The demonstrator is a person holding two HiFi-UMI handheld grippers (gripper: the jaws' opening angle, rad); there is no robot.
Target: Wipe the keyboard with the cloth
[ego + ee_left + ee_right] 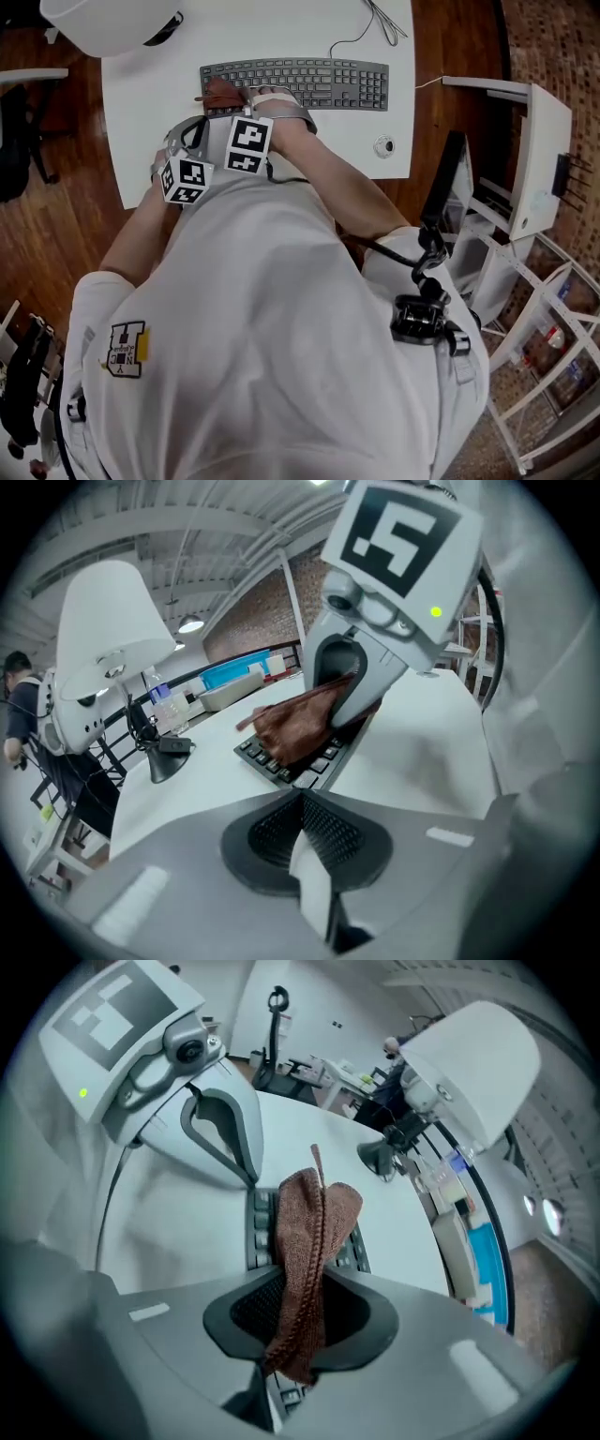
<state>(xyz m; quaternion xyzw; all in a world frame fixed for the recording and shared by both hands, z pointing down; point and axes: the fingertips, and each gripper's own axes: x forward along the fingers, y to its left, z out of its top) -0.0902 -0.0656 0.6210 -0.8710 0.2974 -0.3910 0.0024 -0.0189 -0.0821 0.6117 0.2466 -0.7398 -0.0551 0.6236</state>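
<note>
- Head view: I am holding my right tongs [246,97] down on the left end of the keyboard [319,82], and the brown cloth [222,95] is bunching at their tip, lying on the leftmost keys.
- My left tongs [187,141] are hanging on the near side of the keyboard's left end, over the white table [141,141] and off the keys. My arms are crossing in front of my chest.
- A small round object [383,145] is sitting just past the keyboard's right near corner. A white domed lamp [108,23] is standing beyond the keyboard's left end.
- Left gripper view: my left tongs [305,832] are pressing their jaws together, pad against pad, and gripping nothing.
- Past them, the keyboard's [281,766] end is showing, with the cloth [295,726] draping onto its keys from under my right tongs [352,691]. The tongs are coming down onto the keyboard from above. The domed lamp [108,630] is rising off to the keyboard's left.
- Right gripper view: my right tongs [302,1307] are pinching the cloth [314,1232] between their jaws. A folded, stitched edge is running up through the gap and a loose end is hanging out below.
- The cloth is covering the middle of the visible keys, with rows of the keyboard [262,1232] showing on either side of it.
- My left tongs [225,1133] are pointing down just beside the keyboard's far end in this view. The domed lamp [469,1054] is standing further off, to the keyboard's right.
</note>
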